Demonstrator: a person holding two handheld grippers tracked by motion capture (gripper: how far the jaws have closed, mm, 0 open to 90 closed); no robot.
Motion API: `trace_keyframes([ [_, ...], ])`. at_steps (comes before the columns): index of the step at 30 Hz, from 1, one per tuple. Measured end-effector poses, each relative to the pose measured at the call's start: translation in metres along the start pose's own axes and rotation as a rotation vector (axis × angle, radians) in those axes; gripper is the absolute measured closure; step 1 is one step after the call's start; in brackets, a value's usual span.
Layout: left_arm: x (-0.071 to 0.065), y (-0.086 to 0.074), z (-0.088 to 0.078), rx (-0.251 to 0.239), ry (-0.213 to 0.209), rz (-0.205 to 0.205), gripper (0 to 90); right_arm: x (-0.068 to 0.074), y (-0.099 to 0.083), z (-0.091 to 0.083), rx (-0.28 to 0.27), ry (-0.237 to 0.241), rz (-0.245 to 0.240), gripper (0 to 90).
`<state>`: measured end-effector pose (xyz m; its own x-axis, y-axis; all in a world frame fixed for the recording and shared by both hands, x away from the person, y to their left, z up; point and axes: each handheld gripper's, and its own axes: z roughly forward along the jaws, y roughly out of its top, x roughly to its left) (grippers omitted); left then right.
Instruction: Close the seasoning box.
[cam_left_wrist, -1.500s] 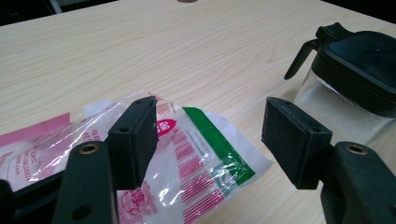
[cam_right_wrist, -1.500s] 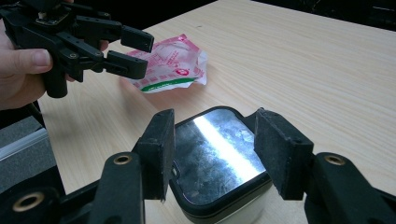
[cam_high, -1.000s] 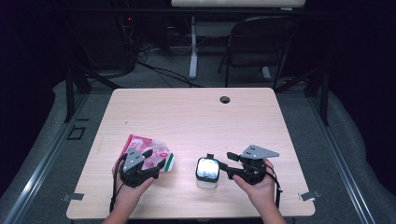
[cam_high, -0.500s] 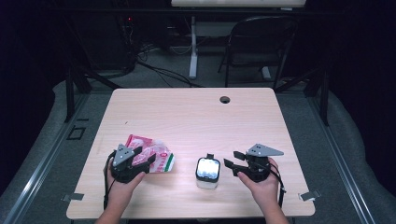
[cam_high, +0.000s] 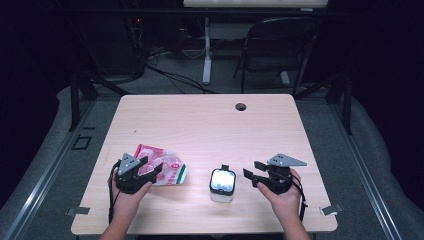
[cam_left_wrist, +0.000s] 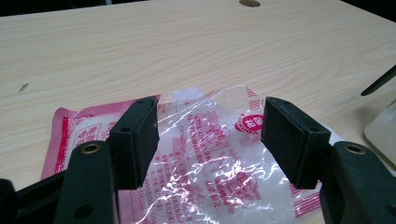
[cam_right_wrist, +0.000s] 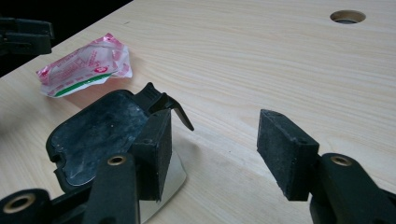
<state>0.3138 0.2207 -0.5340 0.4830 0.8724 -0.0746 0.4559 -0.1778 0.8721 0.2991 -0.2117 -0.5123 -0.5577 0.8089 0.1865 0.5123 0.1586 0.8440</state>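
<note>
The crinkled pink-and-clear plastic packet (cam_high: 162, 169) lies flat on the pale wooden table (cam_high: 210, 125) near its front left corner. The left gripper (cam_left_wrist: 209, 135) sits over the packet's near end with its jaws wide apart and nothing between them, the film lying beneath the gap. Half a second ago this gripper was lower and further toward the left edge; it has since come forward onto the packet, which itself has not moved. That reads as the approach to a pickup, with closing on the film the step not yet done.

Toward the front middle stands the small white box with a black hinged lid (cam_high: 222, 183), untouched. Just to its right the right gripper (cam_right_wrist: 212, 149) waits, jaws also spread wide and empty, its position barely changed.
</note>
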Motion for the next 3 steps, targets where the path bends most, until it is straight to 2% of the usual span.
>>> trace_keyframes([
  [3,0.0025,0.0002,-0.0008,-0.004,0.007,-0.005,36.7,-0.0013,0.0002,-0.0008,-0.005,-0.009,0.005,44.4],
])
